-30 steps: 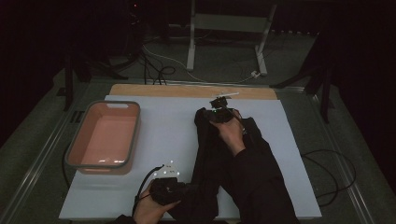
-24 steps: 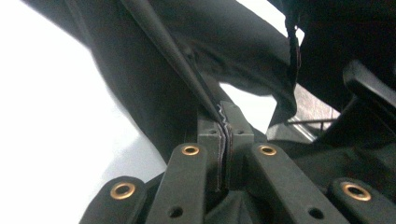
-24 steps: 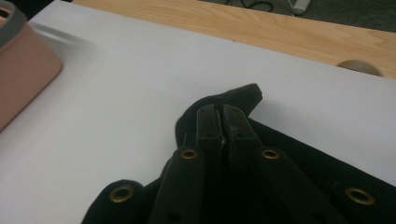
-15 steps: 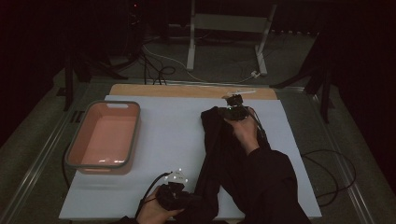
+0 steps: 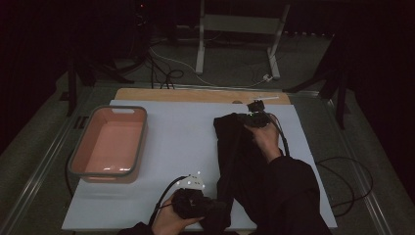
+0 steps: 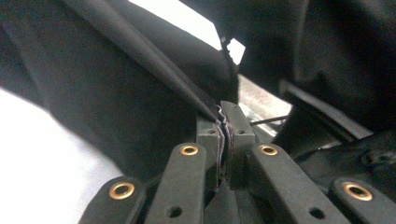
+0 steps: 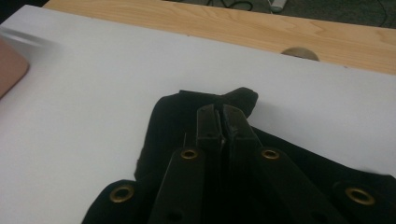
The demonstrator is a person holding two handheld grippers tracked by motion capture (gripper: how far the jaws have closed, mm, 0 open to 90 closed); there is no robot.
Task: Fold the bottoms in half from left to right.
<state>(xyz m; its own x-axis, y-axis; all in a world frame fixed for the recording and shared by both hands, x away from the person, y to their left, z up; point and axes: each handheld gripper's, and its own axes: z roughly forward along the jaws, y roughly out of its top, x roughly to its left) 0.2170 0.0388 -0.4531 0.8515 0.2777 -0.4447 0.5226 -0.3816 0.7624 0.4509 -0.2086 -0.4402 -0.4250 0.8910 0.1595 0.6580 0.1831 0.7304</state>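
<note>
Since the earlier frame, right gripper (image 5: 255, 116) is carrying the black garment (image 5: 240, 161) farther up the counter (image 5: 186, 147); left gripper (image 5: 208, 208) is pinching its near end, both jaws clamped on cloth, stretching it lengthwise.

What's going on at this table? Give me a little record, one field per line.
Work in hand: a black garment stretched lengthwise between two hand-held grippers
Left gripper: at the near edge, jaws shut on a fold of the cloth
Right gripper: at the far end, jaws shut on the cloth's edge
Surface: white table with a wooden strip along its far side
Also there: pink tub at the left, nothing visible inside
</note>
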